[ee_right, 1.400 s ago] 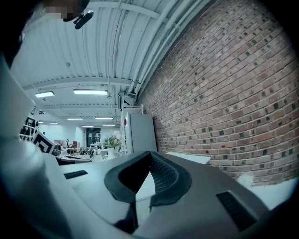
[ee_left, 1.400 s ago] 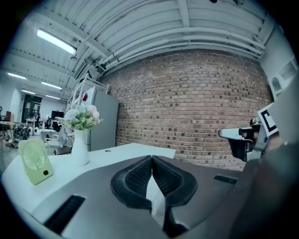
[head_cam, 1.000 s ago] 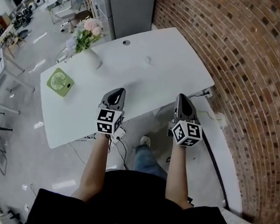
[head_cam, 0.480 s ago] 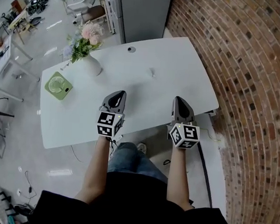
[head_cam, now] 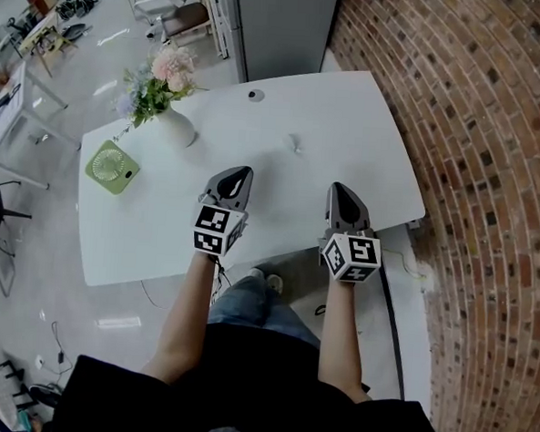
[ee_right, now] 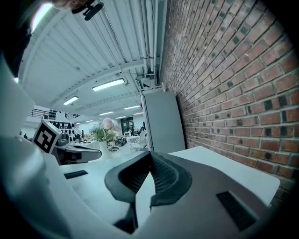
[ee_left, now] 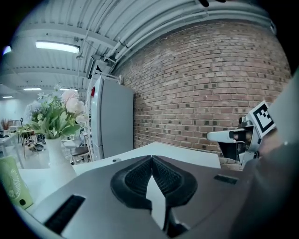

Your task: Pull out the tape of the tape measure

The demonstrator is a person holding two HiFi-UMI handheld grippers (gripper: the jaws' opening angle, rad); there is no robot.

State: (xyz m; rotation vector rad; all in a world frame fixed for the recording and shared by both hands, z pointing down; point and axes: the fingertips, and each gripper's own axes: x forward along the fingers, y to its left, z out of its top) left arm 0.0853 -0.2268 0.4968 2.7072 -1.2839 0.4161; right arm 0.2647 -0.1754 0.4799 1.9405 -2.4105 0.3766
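A small pale object (head_cam: 293, 144) lies on the white table (head_cam: 358, 125), beyond both grippers; it is too small to make out as a tape measure. My left gripper (head_cam: 240, 174) hovers over the table's near part, shut and empty. My right gripper (head_cam: 336, 188) hangs level with it, about a hand's width to the right, also shut with nothing between its pads. In the left gripper view the left gripper's (ee_left: 152, 159) jaws meet, with the right gripper (ee_left: 233, 139) at the side. In the right gripper view the right gripper's (ee_right: 150, 154) jaws touch too.
A white vase of flowers (head_cam: 172, 125) and a green fan (head_cam: 111, 166) stand on the table's left part. A round cable hole (head_cam: 252, 95) is near the far edge. A grey cabinet (head_cam: 282, 24) stands behind the table, a brick wall (head_cam: 466, 149) to its right.
The head view has shifted so the table sits closer and more centred. Both grippers have moved slightly forward over the table's near edge. Both stay shut.
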